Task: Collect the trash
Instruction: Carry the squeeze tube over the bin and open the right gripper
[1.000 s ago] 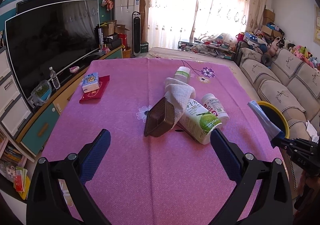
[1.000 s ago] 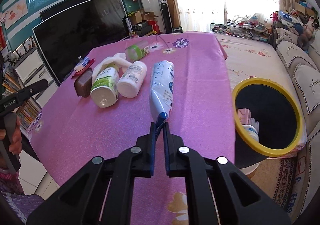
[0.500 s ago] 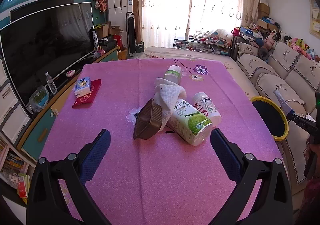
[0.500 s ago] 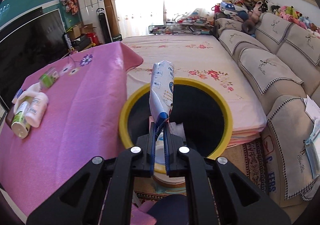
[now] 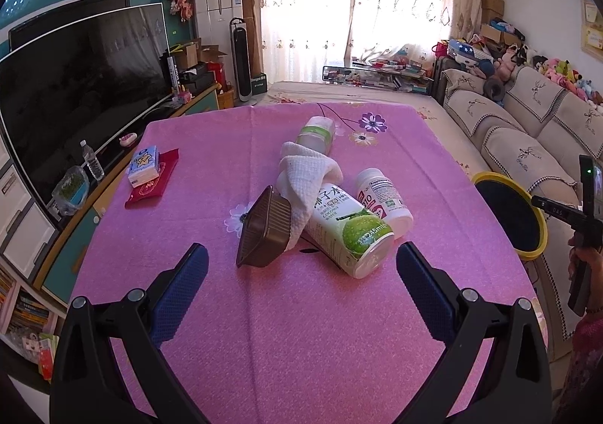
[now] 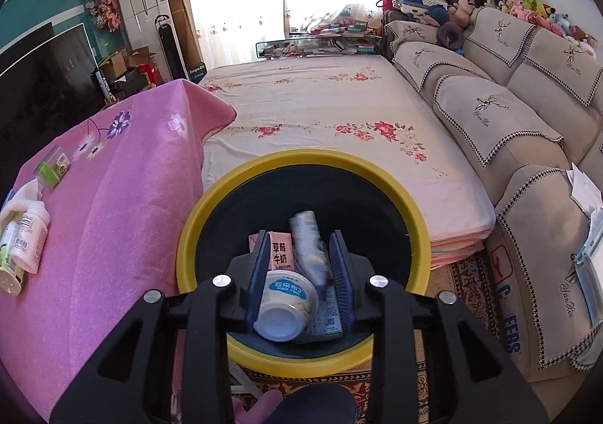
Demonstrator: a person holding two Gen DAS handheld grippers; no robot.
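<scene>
- Living room: big dark TV on the left wall, beige sofa w/ plush toys on the right, bright curtained window at the back, low table under a pink flowered cloth (image 5: 211, 145).
- Round black trash bin w/ yellow rim (image 6: 414, 220) stands on the floor just beside the table's right edge.
- Right gripper (image 6: 299, 273) hangs over the bin mouth; jaws have just been opening, pads now apart and pressing on nothing. Blurred white-blue foil pouch (image 6: 307, 247) shows between them, apparently dropping into the bin.
- Already in the bin: pink milk carton (image 6: 280, 252), white pudding cup (image 6: 286, 305).
- Left gripper (image 5: 301, 271) is spread wide & empty, low over the table, near the pile.
- Trash left on the cloth: brown ribbed plastic tray (image 5: 265, 231) on its side, white crumpled paper towel (image 5: 307, 179) draped over a white-green coconut water bottle (image 5: 348, 231), white pill bottle w/ pink label (image 5: 384, 198), small frosted jar w/ green band (image 5: 316, 132).
- Handling, my guess: tray is light, thin, flexes — pinch one rim wall. Towel is soft, snags easily, grab a bunched fold. Bottles are smooth, round, may roll; grip across the body mid-length.
- Left view alone shows the tray, the blue tissue pack (image 5: 143, 166) on a red envelope (image 5: 150, 184), and the person's hand on the right tool.
- Right view alone shows the bin's contents.
</scene>
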